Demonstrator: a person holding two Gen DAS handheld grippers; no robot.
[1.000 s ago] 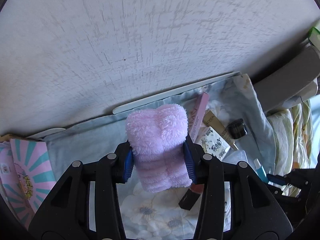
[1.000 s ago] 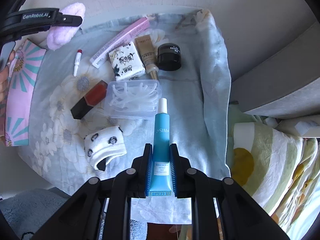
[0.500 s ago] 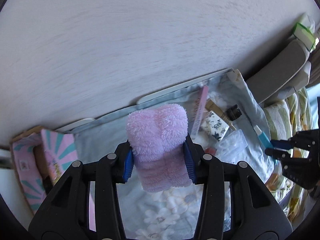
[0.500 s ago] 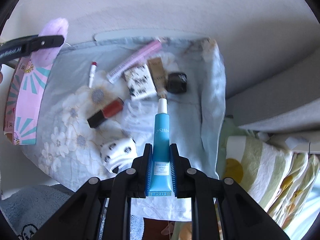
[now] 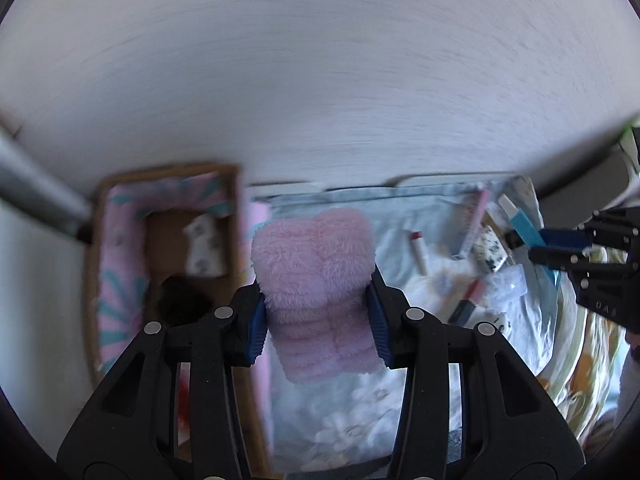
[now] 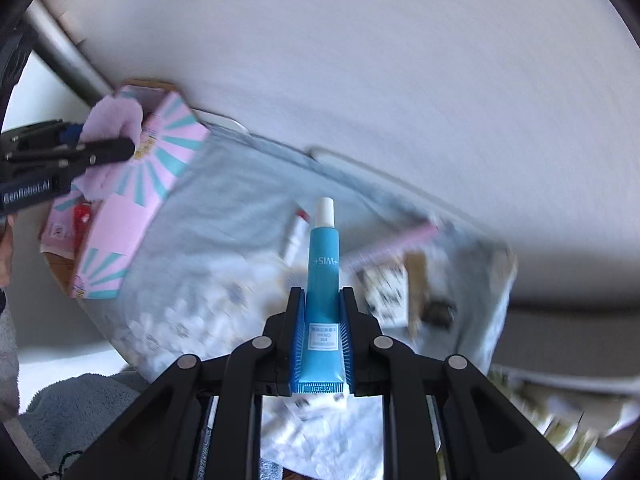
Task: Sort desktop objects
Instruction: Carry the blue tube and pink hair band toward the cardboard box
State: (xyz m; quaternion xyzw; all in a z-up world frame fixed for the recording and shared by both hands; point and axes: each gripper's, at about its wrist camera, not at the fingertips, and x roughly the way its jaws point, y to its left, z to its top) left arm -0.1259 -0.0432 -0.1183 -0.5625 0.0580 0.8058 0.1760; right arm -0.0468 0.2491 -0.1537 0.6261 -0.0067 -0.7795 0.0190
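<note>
My left gripper (image 5: 316, 316) is shut on a fluffy pink cloth (image 5: 316, 276) and holds it in the air just right of the open pink-and-teal box (image 5: 120, 248). It also shows in the right wrist view (image 6: 100, 148), by the box (image 6: 160, 164). My right gripper (image 6: 322, 332) is shut on a blue cream tube (image 6: 323, 276) with a white cap, held above the floral cloth (image 6: 224, 240). The tube shows at the right of the left wrist view (image 5: 524, 228).
Inside the box lie a white patterned item (image 5: 204, 252) and a dark object (image 5: 180, 300). On the cloth lie a lipstick (image 5: 418, 248), a pink stick (image 5: 474, 224), a patterned white packet (image 6: 386, 292) and a dark jar (image 6: 440, 312). A white wall stands behind.
Both grippers have swung left with their loads. The box has come into full view under the left gripper. The right gripper has risen and turned toward the box.
</note>
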